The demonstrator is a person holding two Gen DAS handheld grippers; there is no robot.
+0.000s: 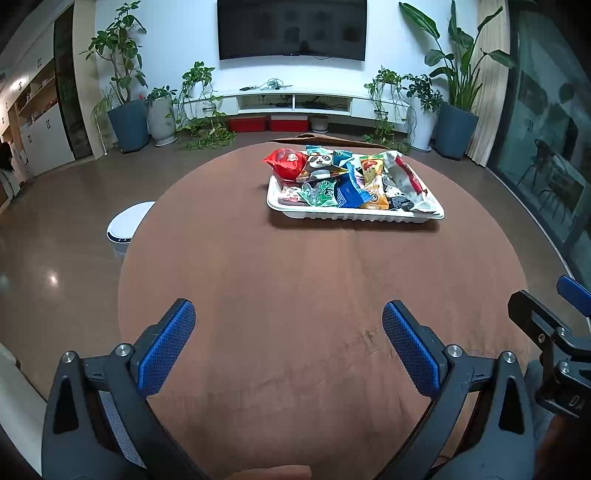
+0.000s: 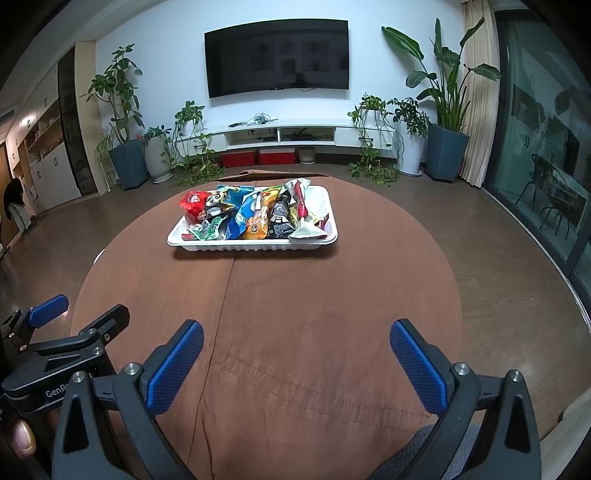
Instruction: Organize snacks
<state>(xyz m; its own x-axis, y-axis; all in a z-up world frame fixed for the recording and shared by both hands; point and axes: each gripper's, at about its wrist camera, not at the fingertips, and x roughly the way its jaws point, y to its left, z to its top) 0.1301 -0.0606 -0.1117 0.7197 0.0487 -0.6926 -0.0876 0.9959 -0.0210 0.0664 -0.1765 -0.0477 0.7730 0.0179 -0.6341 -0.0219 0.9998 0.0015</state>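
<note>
Your left gripper stands with its jaws spread wide and nothing between the blue pads. It hovers over the near part of the round table, well short of the white tray. Your right gripper is likewise spread wide and holds nothing, also on the near side of the tray and well apart from it. Each gripper shows at the edge of the other's view, so the two sit side by side.

The tray sits on the brown tablecloth toward the table's far side. All the snacks lie inside the tray, piled and overlapping. At the tray's left end is a red packet. Just right of it, a panda-print packet leans on its neighbours. A green packet and a blue packet lie along the tray's near edge. An orange-yellow packet lies right of the blue one. A white-and-red wrapper fills the tray's right end, its corner overhanging the rim.

Beyond the tray, against the wall, hang a television and a low white shelf, flanked by potted plants.
</note>
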